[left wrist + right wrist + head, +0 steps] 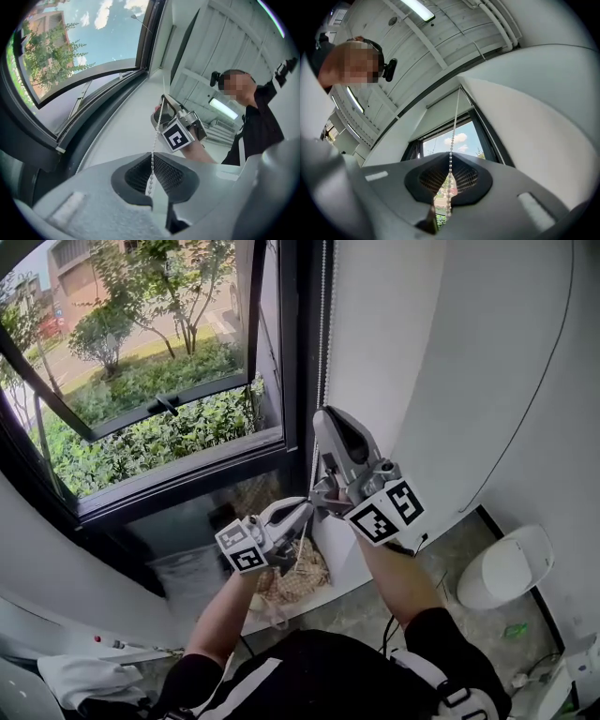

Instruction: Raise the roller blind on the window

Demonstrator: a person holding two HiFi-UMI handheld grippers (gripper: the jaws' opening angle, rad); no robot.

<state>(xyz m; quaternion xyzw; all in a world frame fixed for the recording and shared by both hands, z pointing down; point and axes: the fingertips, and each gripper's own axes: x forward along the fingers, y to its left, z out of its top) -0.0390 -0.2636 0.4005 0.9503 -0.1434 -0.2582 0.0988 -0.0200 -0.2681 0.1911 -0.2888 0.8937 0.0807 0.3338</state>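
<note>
Head view, from the left: the window [141,399] shows bare glass and garden, so the roller blind [440,112] looks mostly raised already. It shows only in the right gripper view, seemingly as a pale band high in the frame. The left tool [305,508] is clamped on the bead chain [324,334] low down. Just right and above it, the right tool [325,418] pinches the same chain. I judge only a few more pulls remain.

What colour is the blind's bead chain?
White bead chain; it shows best in the left gripper view.
</note>
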